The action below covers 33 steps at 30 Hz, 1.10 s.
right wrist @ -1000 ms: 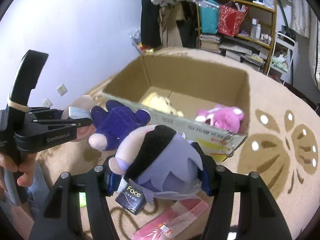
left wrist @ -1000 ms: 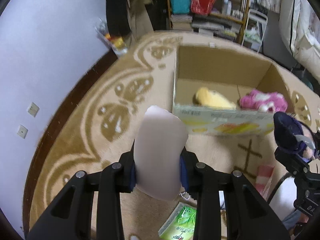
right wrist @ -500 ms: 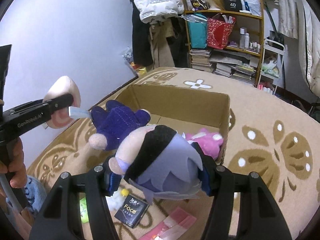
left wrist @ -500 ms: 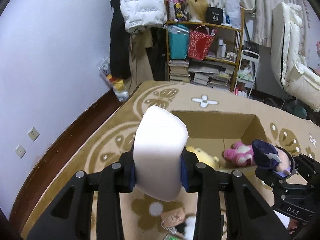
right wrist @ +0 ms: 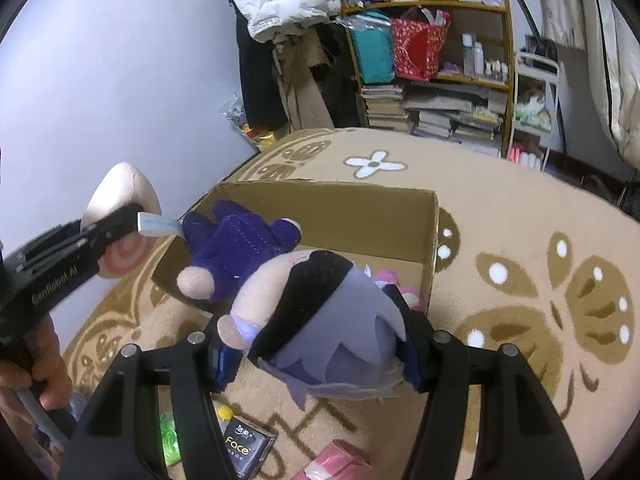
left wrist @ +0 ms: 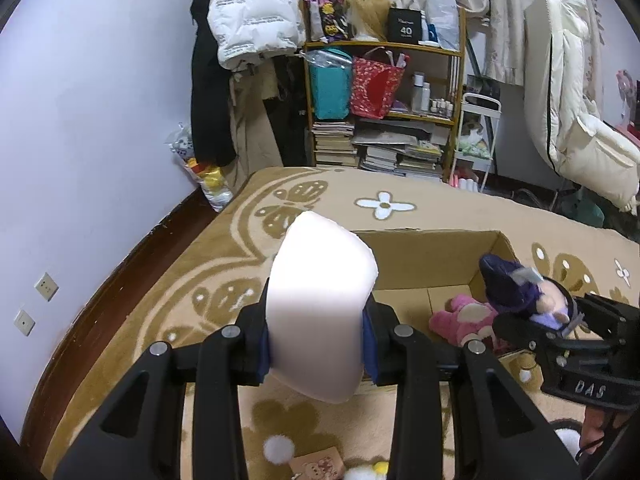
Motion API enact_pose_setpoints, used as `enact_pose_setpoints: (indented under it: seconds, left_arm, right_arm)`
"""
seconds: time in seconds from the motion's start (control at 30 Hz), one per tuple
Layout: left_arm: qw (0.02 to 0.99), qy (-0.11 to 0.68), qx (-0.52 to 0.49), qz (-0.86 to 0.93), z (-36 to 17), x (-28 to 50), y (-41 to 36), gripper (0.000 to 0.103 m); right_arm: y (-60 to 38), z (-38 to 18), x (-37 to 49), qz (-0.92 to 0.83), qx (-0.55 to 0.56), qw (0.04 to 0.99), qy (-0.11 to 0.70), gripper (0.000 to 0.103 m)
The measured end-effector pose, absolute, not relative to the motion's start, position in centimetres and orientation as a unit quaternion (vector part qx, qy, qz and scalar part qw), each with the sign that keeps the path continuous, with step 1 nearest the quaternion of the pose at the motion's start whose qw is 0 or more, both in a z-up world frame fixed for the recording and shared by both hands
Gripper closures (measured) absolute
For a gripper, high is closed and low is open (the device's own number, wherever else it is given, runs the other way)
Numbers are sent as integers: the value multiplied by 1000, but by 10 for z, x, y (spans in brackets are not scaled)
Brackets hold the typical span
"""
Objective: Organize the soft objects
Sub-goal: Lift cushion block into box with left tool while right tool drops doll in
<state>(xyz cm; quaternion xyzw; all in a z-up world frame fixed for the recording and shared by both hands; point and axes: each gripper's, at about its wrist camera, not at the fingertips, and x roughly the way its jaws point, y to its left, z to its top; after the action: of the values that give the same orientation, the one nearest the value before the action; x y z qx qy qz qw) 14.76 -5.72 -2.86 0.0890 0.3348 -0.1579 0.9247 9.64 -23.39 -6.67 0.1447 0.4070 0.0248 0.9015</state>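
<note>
Your left gripper (left wrist: 318,344) is clamped on a pale pink cushion-like soft piece (left wrist: 320,304), and your right gripper (right wrist: 316,354) is clamped around the head of a purple plush doll (right wrist: 316,320); both loads fill their jaws. Ahead of and below both grippers sits the open cardboard box (left wrist: 440,256) on the patterned carpet (left wrist: 224,272), with a pink plush (left wrist: 464,316) already lying inside, toward the right gripper's side.

To finish this step cleanly, I'd bring each gripper forward until its load is past the box's near wall before you let go; from the left wrist view the pink piece hangs about over that wall, so a release here could catch the rim and tip outward. The doll's dark blue hat and arm (right wrist: 236,240) stick out ahead of the right jaws, so lower it toward the bare floor of the box beside the pink plush rather than on top. Release one side at a time, keeping the two grippers apart.
</note>
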Motion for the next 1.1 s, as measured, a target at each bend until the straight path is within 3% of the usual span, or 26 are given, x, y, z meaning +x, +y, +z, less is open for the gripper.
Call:
enact_pose_setpoints:
  seconds: [0.4,0.47,0.53,0.7,0.87,1.1]
  left_arm:
    - [911,370,92,-160,-57,172,-74,64]
    - [910,375,87,-156,-59,175,-71,59]
    - [912,374,84,-143,-59,176,-66,56]
    - [920,363,73,-129,-51,174,-54,36]
    - [933,330,83,-117,-32,158,-44,6]
    - [930,337,90,-115,-19,138,-38,1]
  right_arm:
    - [-241,-80,136,16,129,893,430,33]
    - [-240,-80,137,18,133,894,428,29]
    - [-239,-79,137,18,137,894,426,17]
    - [-238,-71,133,14,135,894,428,7]
    - [-240,-57,123,0,133,895,425,0]
    - [-237,-38,94,-16,136,899,417,0]
